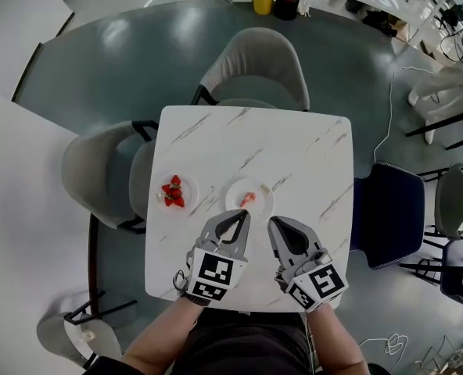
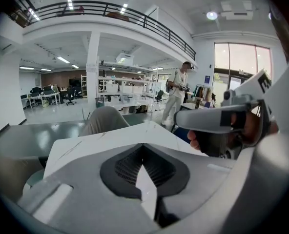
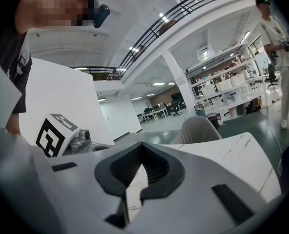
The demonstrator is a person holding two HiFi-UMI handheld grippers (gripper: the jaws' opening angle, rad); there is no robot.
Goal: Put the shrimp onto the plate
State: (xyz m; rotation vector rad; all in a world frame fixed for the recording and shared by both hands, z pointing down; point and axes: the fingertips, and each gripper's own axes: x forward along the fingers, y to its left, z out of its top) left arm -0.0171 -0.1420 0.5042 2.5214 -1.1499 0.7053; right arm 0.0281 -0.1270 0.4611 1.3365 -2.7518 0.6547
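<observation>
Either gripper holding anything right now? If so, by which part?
Nothing is held. The left gripper and right gripper are both shut and empty; the shrimp lies on the plate.

— What sort of room is this?
— A big open hall. It has a glossy grey-green floor (image 1: 122,61), a white column (image 2: 92,62) and a mezzanine with a dark railing (image 2: 110,9).

— And the furniture?
— There's a square white marble-look table (image 1: 294,155). One grey chair (image 1: 255,65) stands at its far side, a second grey chair (image 1: 98,170) at its left, and a dark blue chair (image 1: 392,213) at its right. Desks (image 2: 47,97) and shelves (image 2: 120,84) stand far back.

— Light?
— Ceiling strip lights (image 2: 61,60), plus a tall bright window (image 2: 242,57).
</observation>
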